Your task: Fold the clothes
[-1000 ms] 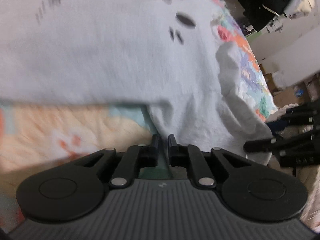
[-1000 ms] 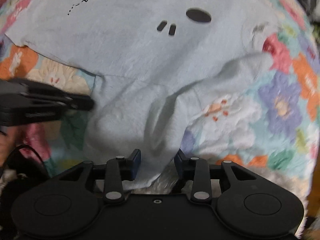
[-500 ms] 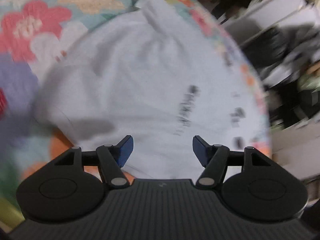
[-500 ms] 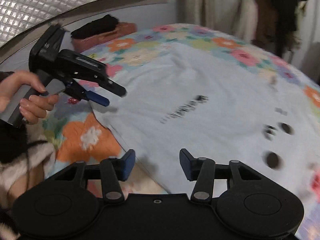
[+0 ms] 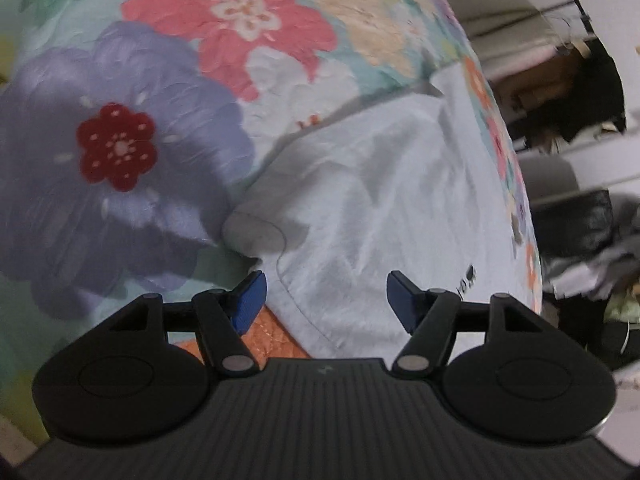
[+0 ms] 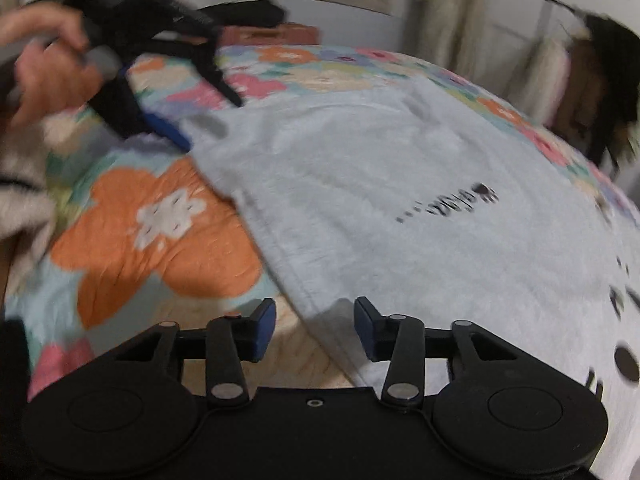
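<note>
Pale blue T-shirt (image 6: 400, 208) spread flat on floral quilt (image 6: 160, 240), black lettering (image 6: 448, 204) facing up, one sleeve (image 5: 360, 184) lying out over quilt's purple flower (image 5: 116, 148). Left gripper (image 5: 324, 296) released, nothing between pads, poised over shirt's seamed edge. Right gripper (image 6: 315, 328) jaws apart, just been opening, hem edge below the gap, not pinched. Person's hand (image 6: 44, 56) holds left tool at upper left, blurred

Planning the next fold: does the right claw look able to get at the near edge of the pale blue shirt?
Probably yes. The right claw is open, with the shirt hem lying just ahead on the floral quilt, nothing in between.
</note>
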